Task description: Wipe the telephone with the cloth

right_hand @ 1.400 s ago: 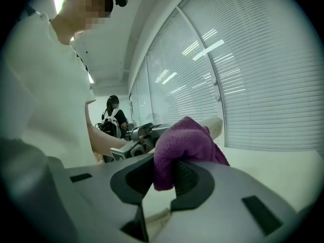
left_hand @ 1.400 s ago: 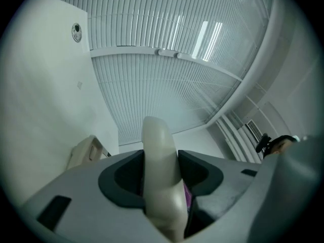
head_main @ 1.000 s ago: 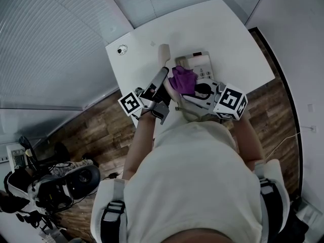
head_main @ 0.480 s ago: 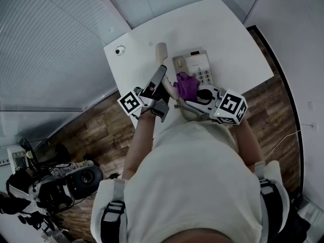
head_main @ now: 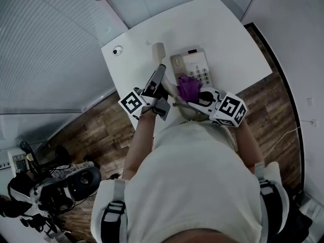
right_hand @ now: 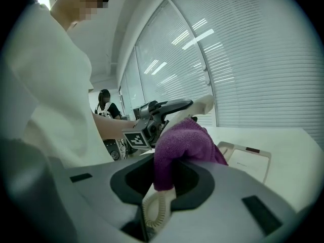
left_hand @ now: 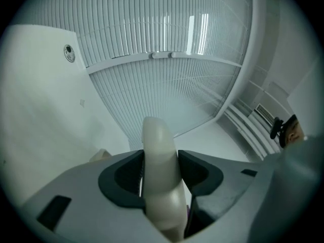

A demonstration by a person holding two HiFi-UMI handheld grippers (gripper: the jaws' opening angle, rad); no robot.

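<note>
The beige telephone base (head_main: 191, 65) lies on the white table (head_main: 228, 34), keypad facing up. My left gripper (head_main: 161, 71) is shut on the beige handset (head_main: 158, 50) and holds it up beside the base's left side; in the left gripper view the handset (left_hand: 160, 166) fills the gap between the jaws. My right gripper (head_main: 196, 93) is shut on a purple cloth (head_main: 188, 86) that rests on the near end of the base. In the right gripper view the cloth (right_hand: 183, 139) bulges out of the jaws, the coiled cord (right_hand: 153, 211) hangs below, and the base (right_hand: 250, 160) lies just beyond.
A small round fitting (head_main: 117, 50) sits near the table's far left corner. Slatted blinds (head_main: 45, 39) stand to the left. Dark equipment and cables (head_main: 50, 186) lie on the wooden floor at the lower left. The person's torso (head_main: 202, 186) covers the table's near edge.
The purple cloth and my right gripper have slid from the base's left part toward its near end, uncovering more of the keypad. My left gripper keeps the handset lifted.
</note>
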